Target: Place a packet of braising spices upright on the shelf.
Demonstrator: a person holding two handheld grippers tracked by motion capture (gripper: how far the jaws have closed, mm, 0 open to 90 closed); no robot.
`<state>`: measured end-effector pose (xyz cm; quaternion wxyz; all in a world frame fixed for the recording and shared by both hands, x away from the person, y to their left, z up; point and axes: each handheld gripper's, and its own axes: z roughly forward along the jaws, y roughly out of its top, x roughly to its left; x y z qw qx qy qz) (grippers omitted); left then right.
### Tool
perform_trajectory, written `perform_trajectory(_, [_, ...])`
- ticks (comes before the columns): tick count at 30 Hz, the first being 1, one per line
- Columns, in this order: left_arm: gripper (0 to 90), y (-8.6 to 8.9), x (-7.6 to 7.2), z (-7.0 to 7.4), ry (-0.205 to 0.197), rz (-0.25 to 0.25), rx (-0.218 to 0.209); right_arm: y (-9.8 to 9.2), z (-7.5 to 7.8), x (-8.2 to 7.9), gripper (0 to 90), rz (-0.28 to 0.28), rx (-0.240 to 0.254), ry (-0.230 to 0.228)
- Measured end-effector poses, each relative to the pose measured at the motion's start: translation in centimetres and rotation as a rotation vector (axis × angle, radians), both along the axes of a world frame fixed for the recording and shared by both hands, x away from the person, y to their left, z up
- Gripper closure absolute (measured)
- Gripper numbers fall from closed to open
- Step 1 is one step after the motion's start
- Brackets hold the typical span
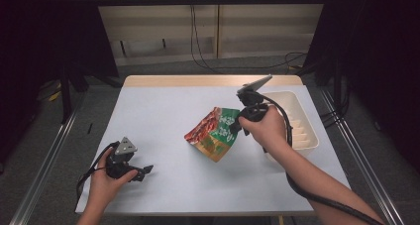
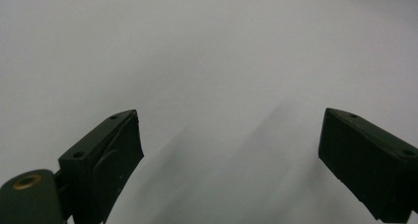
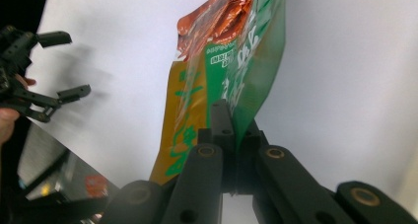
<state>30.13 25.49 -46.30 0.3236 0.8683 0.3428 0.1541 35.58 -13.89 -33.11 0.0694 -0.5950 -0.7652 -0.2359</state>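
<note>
A green, orange and red snack bag [image 1: 214, 132] hangs above the middle of the white table [image 1: 163, 111]. My right gripper [image 1: 236, 127] is shut on the bag's right edge. In the right gripper view the bag [image 3: 231, 51] stretches away from the closed jaws of that gripper [image 3: 235, 135], pinched flat between them. My left gripper [image 1: 143, 171] rests low at the table's front left, held by a hand. In the left gripper view the left gripper [image 2: 229, 152] stands open over bare white table. The right gripper view also shows the left gripper [image 3: 66, 63] at the far left, jaws apart.
A shallow cream tray [image 1: 302, 123] with ribbed compartments sits at the table's right side, just behind the right hand. The table ends in a wooden strip at the far edge [image 1: 208, 80]. Dark curtains and cables lie beyond the table.
</note>
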Motion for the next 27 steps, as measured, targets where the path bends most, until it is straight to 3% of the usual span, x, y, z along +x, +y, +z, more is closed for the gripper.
perform_trajectory(1, [9.3,0.1,0.1,0.0,-0.014,-0.004,-0.005,0.2,1.0,0.7,90.0,0.035,-0.035,-0.004])
perform_trajectory(3, [9.2,0.2,0.1,0.1,-0.004,-0.005,-0.005,0.3,1.5,1.0,90.0,0.053,-0.050,-0.007])
perform_trajectory(4, [9.2,0.2,0.0,0.2,-0.001,0.004,0.006,0.6,2.6,1.7,90.0,0.095,-0.079,-0.004])
perform_trajectory(9, [9.3,0.3,0.1,0.3,-0.008,-0.003,0.002,1.3,4.6,2.9,90.0,0.139,-0.131,0.010])
perform_trajectory(11, [9.3,0.3,0.0,0.3,-0.004,-0.001,-0.023,1.6,6.1,3.7,90.0,0.186,-0.158,0.001])
perform_trajectory(12, [9.3,0.3,0.0,0.3,-0.004,-0.001,-0.023,1.6,6.1,3.7,90.0,0.186,-0.158,0.001])
perform_trajectory(13, [9.2,0.4,0.0,0.4,-0.006,0.006,-0.016,1.8,7.0,4.2,90.0,0.213,-0.191,0.008])
perform_trajectory(15, [9.3,0.5,0.0,0.4,-0.011,0.007,-0.024,2.0,7.3,4.5,90.0,0.236,-0.206,0.010])
perform_trajectory(18, [9.3,0.5,0.0,0.4,-0.008,0.003,-0.022,2.6,8.6,5.3,90.0,0.295,-0.276,0.014])
perform_trajectory(19, [9.2,0.5,0.0,0.4,-0.008,0.003,-0.022,2.6,8.6,5.3,90.0,0.295,-0.276,0.014])
perform_trajectory(22, [9.3,0.5,-0.1,0.5,-0.008,-0.001,-0.003,3.2,9.8,5.9,90.0,0.363,-0.326,0.006])
perform_trajectory(27, [9.0,0.6,-0.1,0.6,-0.002,-0.004,-0.009,3.4,10.7,6.4,90.0,0.422,-0.371,0.002])
